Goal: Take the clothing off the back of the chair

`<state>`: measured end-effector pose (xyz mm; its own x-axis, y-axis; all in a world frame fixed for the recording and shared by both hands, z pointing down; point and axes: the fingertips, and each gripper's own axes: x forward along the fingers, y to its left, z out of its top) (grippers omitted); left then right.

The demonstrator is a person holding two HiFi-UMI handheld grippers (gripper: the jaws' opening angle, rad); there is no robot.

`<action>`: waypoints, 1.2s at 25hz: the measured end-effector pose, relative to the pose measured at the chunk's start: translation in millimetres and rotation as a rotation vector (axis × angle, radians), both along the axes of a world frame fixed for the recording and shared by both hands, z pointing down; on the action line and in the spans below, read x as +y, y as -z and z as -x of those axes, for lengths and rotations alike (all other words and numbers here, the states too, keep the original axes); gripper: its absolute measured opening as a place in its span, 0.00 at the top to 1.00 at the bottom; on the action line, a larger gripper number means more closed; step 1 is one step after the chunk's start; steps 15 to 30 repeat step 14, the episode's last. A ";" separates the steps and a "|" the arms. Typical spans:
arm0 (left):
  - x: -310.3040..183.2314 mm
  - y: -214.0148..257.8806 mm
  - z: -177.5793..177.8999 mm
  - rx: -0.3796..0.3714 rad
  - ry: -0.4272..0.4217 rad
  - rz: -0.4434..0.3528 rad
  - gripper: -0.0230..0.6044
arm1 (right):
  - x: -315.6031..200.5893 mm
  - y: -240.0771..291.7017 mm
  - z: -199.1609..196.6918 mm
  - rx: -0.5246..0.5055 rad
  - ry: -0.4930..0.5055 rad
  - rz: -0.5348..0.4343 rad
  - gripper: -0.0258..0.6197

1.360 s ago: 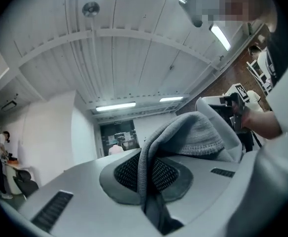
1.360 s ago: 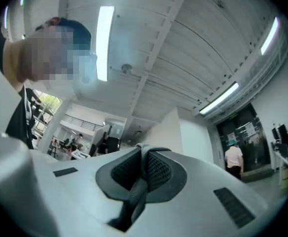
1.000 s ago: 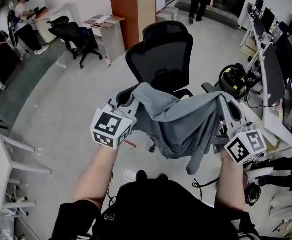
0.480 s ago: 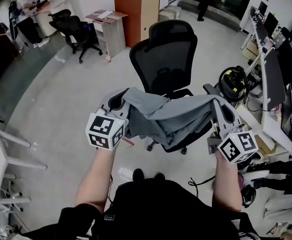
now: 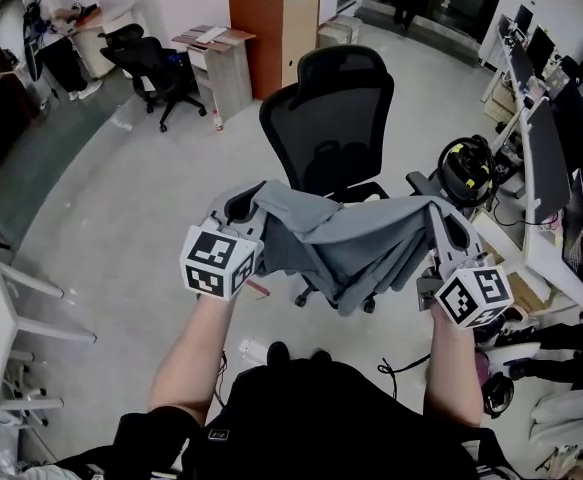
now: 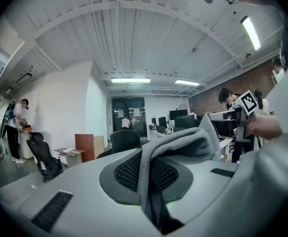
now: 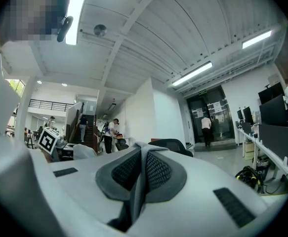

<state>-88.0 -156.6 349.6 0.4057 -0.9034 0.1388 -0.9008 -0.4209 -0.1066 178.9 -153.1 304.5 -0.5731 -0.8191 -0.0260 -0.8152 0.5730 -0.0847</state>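
Grey fabric: the clothing is off the chair back and slung between the two claws, its middle sagging below them. Left claw is clamped tight on a bunched fold at one end. Right claw is clamped on a thin edge at the other. The black mesh chair stands just beyond the claws, back bare. Risks, my read: the right pinch is only a thin edge, so a tug or the weight of the sag could pull it free. The low-hanging middle could snag an armrest if the claws drop or swing toward the chair.
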 end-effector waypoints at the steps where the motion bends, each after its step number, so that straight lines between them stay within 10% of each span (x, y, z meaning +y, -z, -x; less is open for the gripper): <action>1: -0.4 -0.8 0.2 -0.002 -0.001 0.003 0.94 | -0.6 -1.1 -0.9 -0.002 -0.005 0.002 0.93; 30: -0.6 1.9 -10.1 -0.018 0.003 0.008 0.94 | -3.6 -4.9 -13.5 -0.007 -0.016 -0.002 0.93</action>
